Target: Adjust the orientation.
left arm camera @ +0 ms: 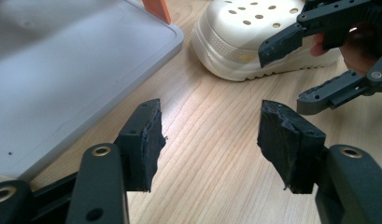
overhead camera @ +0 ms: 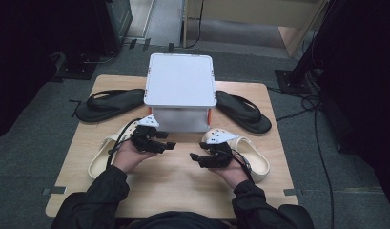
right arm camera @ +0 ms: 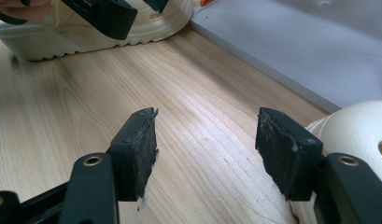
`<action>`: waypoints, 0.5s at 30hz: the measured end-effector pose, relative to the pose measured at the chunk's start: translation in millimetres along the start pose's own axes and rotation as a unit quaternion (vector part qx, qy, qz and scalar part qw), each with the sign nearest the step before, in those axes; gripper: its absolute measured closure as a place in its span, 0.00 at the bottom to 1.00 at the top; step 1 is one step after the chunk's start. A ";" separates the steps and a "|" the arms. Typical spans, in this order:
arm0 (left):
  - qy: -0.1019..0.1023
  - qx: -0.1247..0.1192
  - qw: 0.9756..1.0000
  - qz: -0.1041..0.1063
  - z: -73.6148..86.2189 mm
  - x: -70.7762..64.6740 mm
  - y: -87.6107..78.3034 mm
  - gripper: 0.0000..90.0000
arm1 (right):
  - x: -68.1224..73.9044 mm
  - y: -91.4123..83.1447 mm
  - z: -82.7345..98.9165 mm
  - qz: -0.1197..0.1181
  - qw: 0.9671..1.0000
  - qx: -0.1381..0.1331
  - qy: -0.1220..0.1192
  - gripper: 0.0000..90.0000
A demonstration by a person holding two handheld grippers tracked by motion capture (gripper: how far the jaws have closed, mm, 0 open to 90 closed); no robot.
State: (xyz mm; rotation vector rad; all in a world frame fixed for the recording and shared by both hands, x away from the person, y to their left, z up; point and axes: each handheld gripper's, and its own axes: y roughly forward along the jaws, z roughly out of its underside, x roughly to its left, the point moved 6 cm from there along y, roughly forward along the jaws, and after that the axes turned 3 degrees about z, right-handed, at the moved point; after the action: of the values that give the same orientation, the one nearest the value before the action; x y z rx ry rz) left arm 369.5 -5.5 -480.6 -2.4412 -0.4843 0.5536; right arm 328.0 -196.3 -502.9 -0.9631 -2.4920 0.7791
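My left gripper (overhead camera: 170,140) and right gripper (overhead camera: 196,160) hover low over the middle of the wooden table (overhead camera: 178,191), tips turned toward each other. Both are open with nothing between the jaws, as the left gripper view (left arm camera: 209,140) and right gripper view (right arm camera: 207,144) show bare wood there. A white lidded box (overhead camera: 180,81) stands just behind them. A cream clog (overhead camera: 101,157) lies by my left hand and another cream clog (overhead camera: 257,160) lies by my right hand. From the left gripper view, the right gripper (left arm camera: 286,77) stands in front of the right clog (left arm camera: 244,42).
A black flip-flop (overhead camera: 109,104) lies left of the box and a second black flip-flop (overhead camera: 245,113) lies to its right. The box has orange latches (left arm camera: 157,9). Bare wood stretches between my hands and along the front edge. Grey carpet and cables surround the table.
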 end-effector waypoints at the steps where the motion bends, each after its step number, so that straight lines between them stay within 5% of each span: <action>1: 0.000 0.000 1.000 0.001 0.0 0.0 0.1 0.44 | 0.3 0.1 0.1 -0.001 1.000 0.000 0.001 0.43; 15: -0.007 0.002 1.000 0.006 -0.1 0.3 -0.1 0.43 | 0.8 -0.1 0.4 -0.003 1.000 0.001 0.001 0.44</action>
State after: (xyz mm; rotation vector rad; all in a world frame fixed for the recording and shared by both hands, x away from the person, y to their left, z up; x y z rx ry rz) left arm 369.8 -5.4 -480.5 -2.4401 -0.4737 0.5761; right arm 327.2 -196.0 -503.0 -0.9545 -2.4909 0.7771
